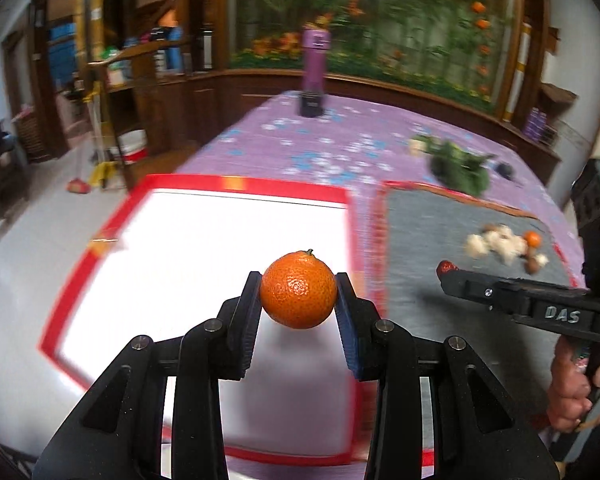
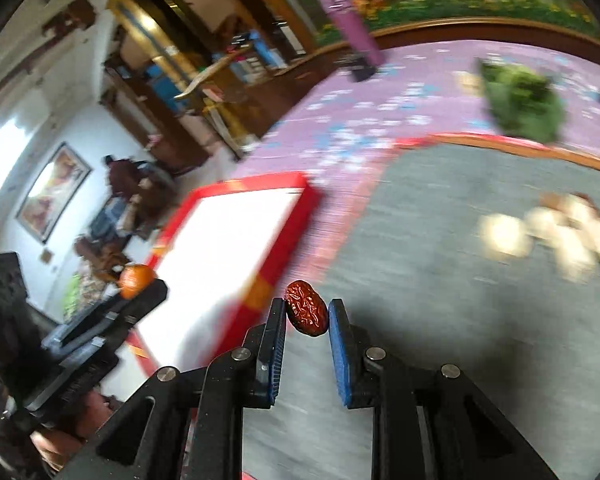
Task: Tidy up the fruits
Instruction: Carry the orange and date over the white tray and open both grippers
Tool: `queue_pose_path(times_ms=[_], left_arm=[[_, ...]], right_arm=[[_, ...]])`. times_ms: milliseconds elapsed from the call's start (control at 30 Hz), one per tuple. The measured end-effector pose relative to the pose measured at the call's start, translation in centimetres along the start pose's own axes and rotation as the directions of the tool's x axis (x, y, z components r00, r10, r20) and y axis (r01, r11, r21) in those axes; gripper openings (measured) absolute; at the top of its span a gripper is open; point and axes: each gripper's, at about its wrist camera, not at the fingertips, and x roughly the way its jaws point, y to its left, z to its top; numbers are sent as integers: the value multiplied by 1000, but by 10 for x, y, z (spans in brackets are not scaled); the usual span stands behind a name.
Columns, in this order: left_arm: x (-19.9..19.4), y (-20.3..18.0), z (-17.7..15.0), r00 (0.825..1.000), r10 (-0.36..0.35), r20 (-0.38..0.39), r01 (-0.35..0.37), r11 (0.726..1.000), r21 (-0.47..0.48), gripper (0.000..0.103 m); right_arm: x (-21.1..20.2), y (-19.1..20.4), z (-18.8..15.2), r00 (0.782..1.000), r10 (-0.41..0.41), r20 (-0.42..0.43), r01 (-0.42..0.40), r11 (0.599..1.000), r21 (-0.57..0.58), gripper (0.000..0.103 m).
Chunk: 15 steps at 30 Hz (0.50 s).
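While the left claw grips a mandarin orange over the white red-rimmed tray, the right claw pinches a dried red date above the grey mat; both likely need lowering, then releasing.

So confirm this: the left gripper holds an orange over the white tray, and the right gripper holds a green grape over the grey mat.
Not a green grape: the right gripper holds a wrinkled dark red date between its fingers, as the right wrist view shows. The rest stands.
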Motion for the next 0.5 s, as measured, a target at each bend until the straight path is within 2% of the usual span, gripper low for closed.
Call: queue_pose_path(times_ms=[167,333,400,433,500], left_arm=[[6,33,-9,996,80,-28,-80,997,-21,35],[16,48,-23,991,109,-82,-111,994,-23,35],[19,49,-25,988,120,-97,-123,992,-26,35],[20,51,-26,986,133,-105,-136,990,-29,35],[20,55,-24,981,161,-106,-166,986,-31,35]], right_arm=[[45,54,11,996,81,-42,-83,996,-46,21],[85,86,8,991,76,-113,-83,995,-61,21],[93,95,5,991,60,-116,-71,994,-89,21],[95,98,5,992,55,-113,-67,993,-101,22],[95,101,6,993,55,-106,-69,990,-126,34]])
